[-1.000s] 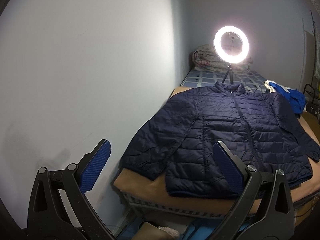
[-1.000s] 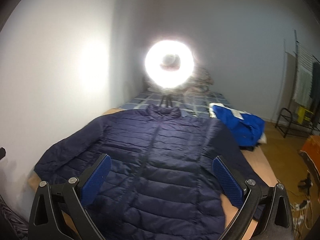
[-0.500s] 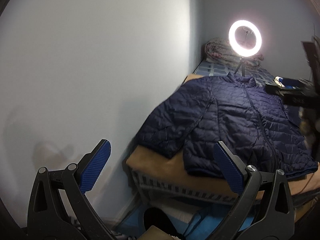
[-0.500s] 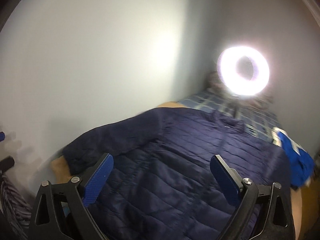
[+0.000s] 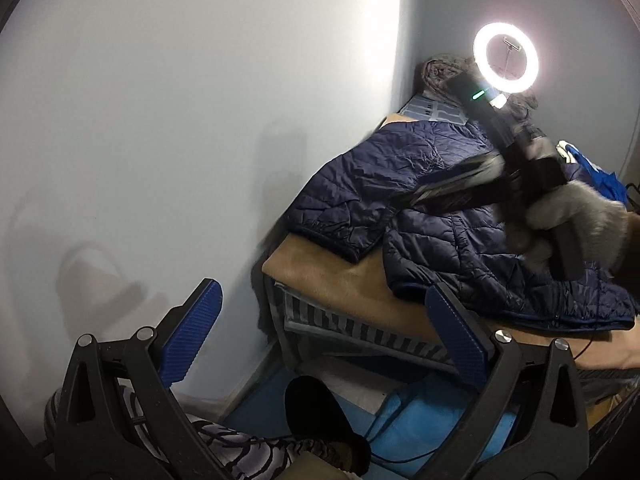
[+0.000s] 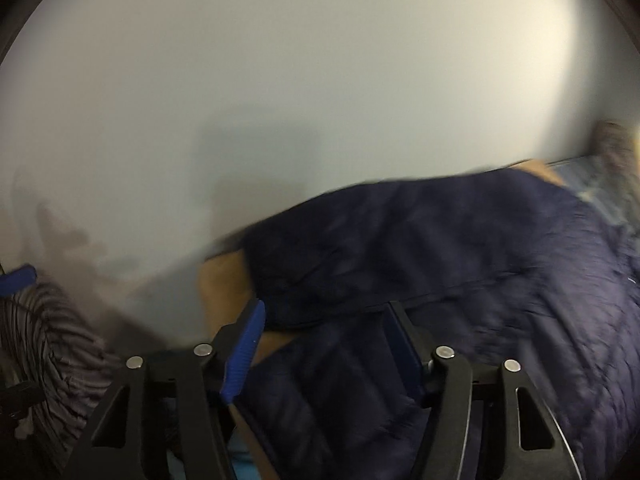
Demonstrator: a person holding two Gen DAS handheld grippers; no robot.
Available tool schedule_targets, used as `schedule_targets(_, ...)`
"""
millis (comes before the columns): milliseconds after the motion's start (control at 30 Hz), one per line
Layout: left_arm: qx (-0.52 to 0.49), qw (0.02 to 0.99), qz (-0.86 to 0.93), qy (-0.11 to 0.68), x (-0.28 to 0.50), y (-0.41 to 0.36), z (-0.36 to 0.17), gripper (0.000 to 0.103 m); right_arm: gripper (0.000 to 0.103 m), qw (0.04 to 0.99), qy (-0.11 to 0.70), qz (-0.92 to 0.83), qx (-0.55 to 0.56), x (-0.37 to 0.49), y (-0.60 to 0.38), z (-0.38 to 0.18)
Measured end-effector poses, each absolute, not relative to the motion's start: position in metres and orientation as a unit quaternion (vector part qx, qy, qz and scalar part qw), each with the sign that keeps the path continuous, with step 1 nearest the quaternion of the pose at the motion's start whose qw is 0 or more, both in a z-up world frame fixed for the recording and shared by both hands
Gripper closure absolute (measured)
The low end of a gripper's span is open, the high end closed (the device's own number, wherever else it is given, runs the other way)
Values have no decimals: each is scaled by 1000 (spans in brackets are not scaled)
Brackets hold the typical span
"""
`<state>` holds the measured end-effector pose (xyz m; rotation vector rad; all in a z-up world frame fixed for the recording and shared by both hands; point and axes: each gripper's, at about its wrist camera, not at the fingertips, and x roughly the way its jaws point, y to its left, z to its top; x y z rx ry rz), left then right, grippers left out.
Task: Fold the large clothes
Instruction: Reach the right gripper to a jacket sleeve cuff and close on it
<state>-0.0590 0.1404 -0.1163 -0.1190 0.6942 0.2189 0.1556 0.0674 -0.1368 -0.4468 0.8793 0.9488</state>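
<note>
A navy quilted puffer jacket (image 5: 448,204) lies spread flat on a tan-covered bed (image 5: 340,280), its left sleeve near the bed's corner. It fills the right wrist view (image 6: 460,264), blurred. My left gripper (image 5: 320,320) is open and empty, held back from the bed's foot near the wall. My right gripper (image 6: 324,336) is open over the jacket's hem beside the sleeve cuff, jaws narrower than before. It shows in the left wrist view (image 5: 404,200) held by a gloved hand (image 5: 576,224) above the jacket.
A lit ring light (image 5: 506,62) stands at the head of the bed by a rolled blanket (image 5: 444,76). Blue clothing (image 5: 600,176) lies at the far right. A white wall (image 5: 180,120) runs along the left. Blue bags (image 5: 400,420) sit under the bed.
My left gripper pulled back and turned left toward the wall. My right gripper swung left and down toward the jacket's left sleeve and hem, its jaws partly narrowed.
</note>
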Motion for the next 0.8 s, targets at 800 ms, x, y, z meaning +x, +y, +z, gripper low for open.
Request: schedule_targets(800, -50, 937, 94, 334, -33, 144, -114, 0, 80, 697, 455, 468, -297, 145, 159, -255)
